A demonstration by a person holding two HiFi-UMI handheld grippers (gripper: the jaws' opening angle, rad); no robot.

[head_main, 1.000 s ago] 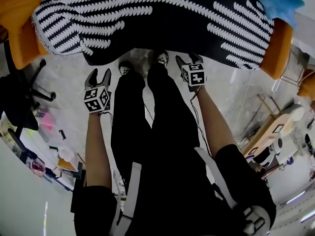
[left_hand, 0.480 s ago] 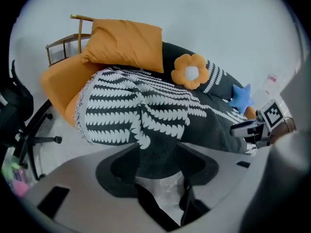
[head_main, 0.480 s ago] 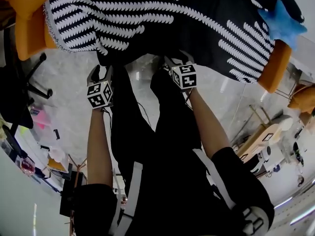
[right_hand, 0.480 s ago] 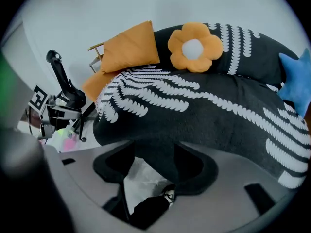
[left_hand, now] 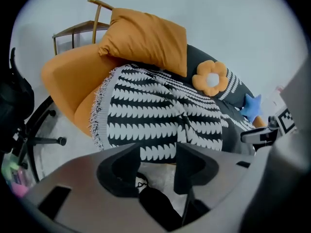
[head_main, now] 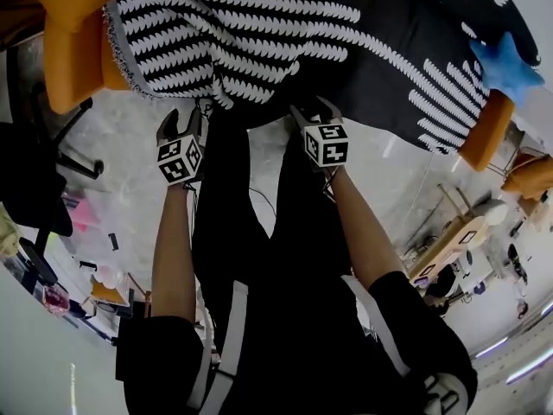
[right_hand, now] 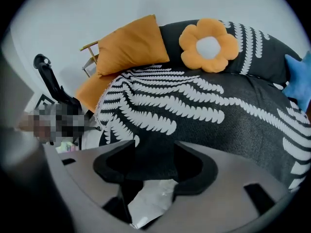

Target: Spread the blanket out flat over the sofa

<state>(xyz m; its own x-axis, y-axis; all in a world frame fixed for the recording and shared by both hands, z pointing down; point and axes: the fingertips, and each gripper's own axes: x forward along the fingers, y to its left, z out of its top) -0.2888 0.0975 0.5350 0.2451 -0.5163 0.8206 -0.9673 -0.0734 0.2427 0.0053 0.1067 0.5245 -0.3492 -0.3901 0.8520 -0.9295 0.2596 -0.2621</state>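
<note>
A black blanket (head_main: 328, 33) with white leaf stripes lies over the orange sofa (head_main: 73, 59), its front hem hanging down toward the floor. My left gripper (head_main: 181, 119) is just below the hem at the fringed left corner, open, with nothing between its jaws (left_hand: 156, 154). My right gripper (head_main: 315, 111) is open at the dark middle part of the hem. In the right gripper view the hem (right_hand: 146, 154) shows between the jaw tips, and the pads do not press on it. The blanket (left_hand: 160, 115) is bunched and wrinkled in the left gripper view.
An orange cushion (left_hand: 146, 38), a flower cushion (right_hand: 209, 38) and a blue star cushion (head_main: 505, 59) lie on the sofa. A black office chair (head_main: 34, 171) stands to the left. The person's black-trousered legs (head_main: 259, 232) stand between the grippers. Wooden furniture (head_main: 458, 232) stands at the right.
The sofa and blanket hem have come closer to both grippers. The right gripper has shifted left and up to the hem. Both stay open.
</note>
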